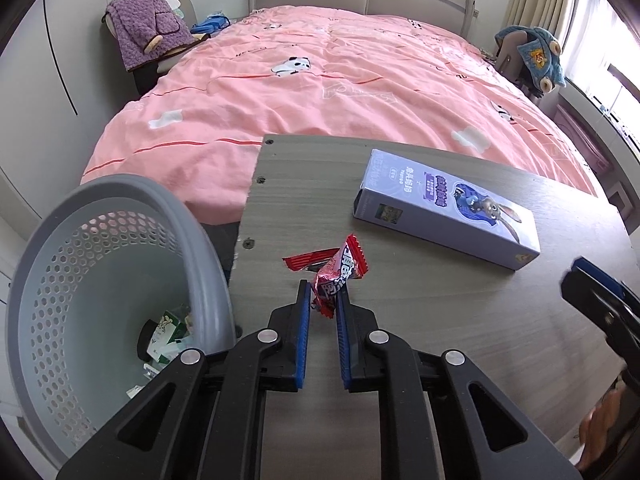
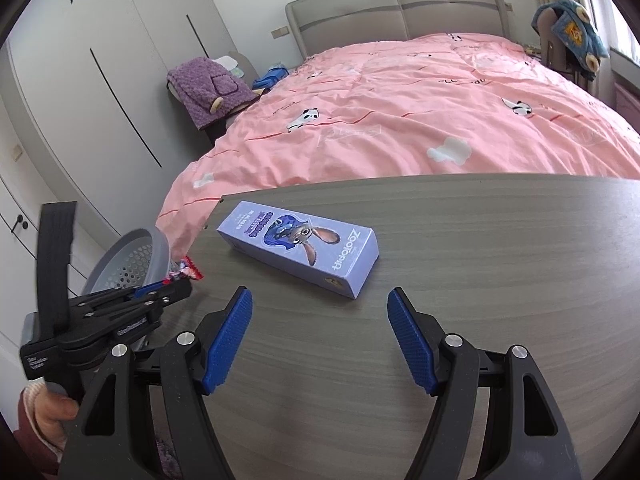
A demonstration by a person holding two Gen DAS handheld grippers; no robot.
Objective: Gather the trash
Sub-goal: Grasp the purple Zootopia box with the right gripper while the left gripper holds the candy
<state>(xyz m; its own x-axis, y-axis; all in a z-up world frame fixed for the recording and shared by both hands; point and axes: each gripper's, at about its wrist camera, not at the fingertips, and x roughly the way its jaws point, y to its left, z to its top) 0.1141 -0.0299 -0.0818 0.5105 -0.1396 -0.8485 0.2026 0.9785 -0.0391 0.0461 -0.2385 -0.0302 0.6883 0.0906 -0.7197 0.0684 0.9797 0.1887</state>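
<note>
A crumpled red snack wrapper [image 1: 338, 276] lies near the left edge of the grey wooden table [image 1: 440, 320]. My left gripper [image 1: 323, 294] is shut on its near end, blue pads pressing both sides. In the right wrist view the same wrapper [image 2: 187, 271] sticks out of the left gripper [image 2: 176, 282] at the far left. A lilac cartoon-rabbit box [image 1: 444, 216] lies flat on the table beyond it. My right gripper [image 2: 320, 300] hovers open over the table just short of that box [image 2: 300, 250], with nothing between its fingers. A grey perforated bin [image 1: 112, 280] stands left of the table.
The bin holds some paper scraps [image 1: 168, 340] at its bottom. A bed with a pink quilt [image 1: 320, 92] lies behind the table. A chair draped with a purple garment [image 1: 148, 28] stands at the bed's left, white wardrobes [image 2: 100, 80] beyond. A hand [image 2: 48, 408] grips the left tool.
</note>
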